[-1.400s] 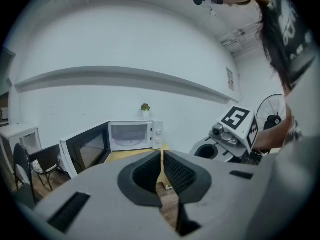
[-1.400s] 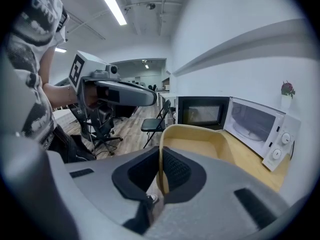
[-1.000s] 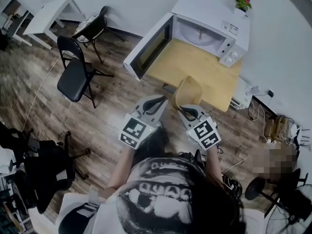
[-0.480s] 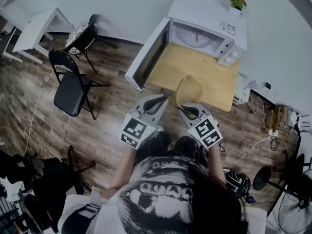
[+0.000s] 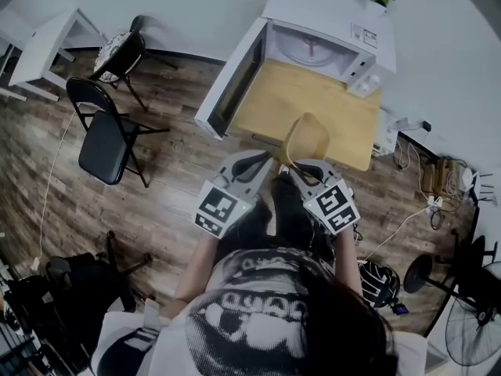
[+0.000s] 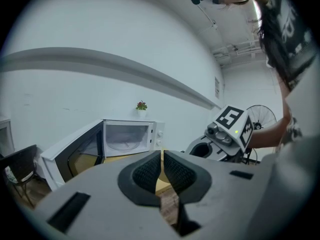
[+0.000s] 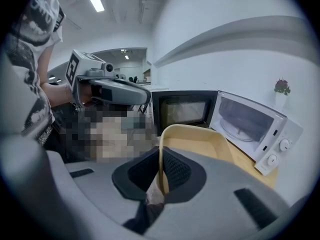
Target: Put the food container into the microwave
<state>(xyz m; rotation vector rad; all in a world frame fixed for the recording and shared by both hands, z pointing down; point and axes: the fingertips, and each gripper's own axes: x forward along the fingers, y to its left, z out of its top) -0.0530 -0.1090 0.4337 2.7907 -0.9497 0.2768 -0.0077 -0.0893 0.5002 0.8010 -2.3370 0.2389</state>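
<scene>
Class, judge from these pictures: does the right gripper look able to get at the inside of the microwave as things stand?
Probably yes. The microwave has its door wide open, and the table before it looks bare. The right gripper, clamped on the container, faces the opening with nothing between.

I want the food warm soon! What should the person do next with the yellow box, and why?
Probably carry the container forward toward the microwave. The right gripper is clamped on its rim, the door stands open, and the container is only at the near edge of the table, not yet at the opening.
</scene>
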